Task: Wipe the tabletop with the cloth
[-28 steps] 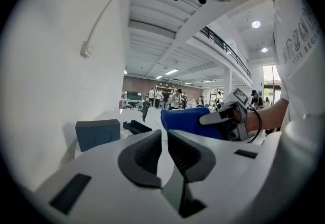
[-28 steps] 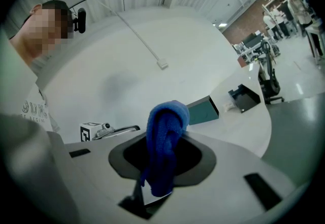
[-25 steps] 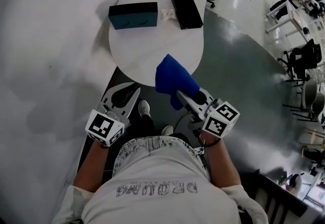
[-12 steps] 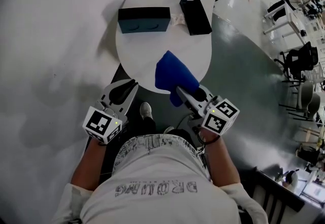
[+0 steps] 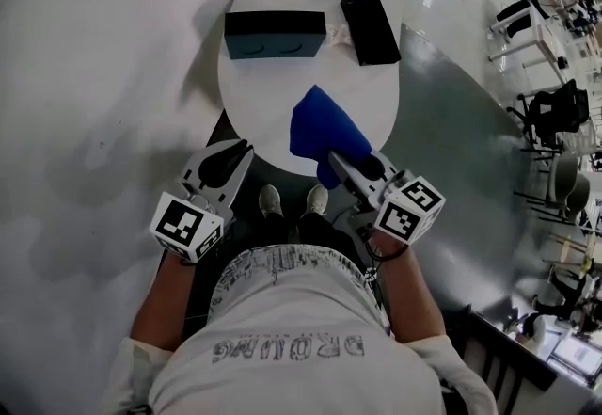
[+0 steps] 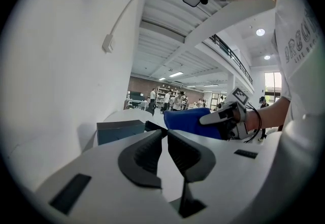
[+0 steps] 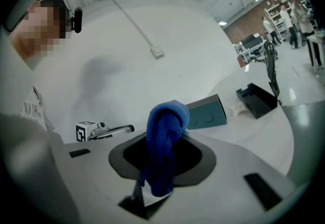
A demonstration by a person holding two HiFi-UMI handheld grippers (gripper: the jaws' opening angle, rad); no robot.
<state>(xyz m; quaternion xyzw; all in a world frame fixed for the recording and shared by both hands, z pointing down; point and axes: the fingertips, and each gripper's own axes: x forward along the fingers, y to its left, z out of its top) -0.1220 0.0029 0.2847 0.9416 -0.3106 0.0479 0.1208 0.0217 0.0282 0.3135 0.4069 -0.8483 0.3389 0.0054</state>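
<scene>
Head view first: your right gripper (image 5: pixel 337 166) has the blue cloth (image 5: pixel 323 124) by its near end, and the cloth's bulk sits over the near edge of the round white counter (image 5: pixel 265 95); whether it is actually pressing on the surface, you cannot tell from here. At the far side lie a teal box (image 5: pixel 275 34) and a black box (image 5: pixel 370 29), well apart from the cloth. Your left gripper (image 5: pixel 229 162) hovers just off the counter's near-left rim, carrying nothing.

Left gripper view: the fingers (image 6: pixel 147 153) are pressed together with nothing between them; beyond them the cloth shows as a bunched roll sticking out of the other gripper.

Right gripper view: the fingers are pinching the cloth, which rises through them as a thick folded wad and droops over at the top. It looks soft, light and floppy, so it should flatten and drag easily, though a loose fold may slide out under a hard push. Your grip on the gathered middle of the wad seems sound; press it down flat before sweeping.
</scene>
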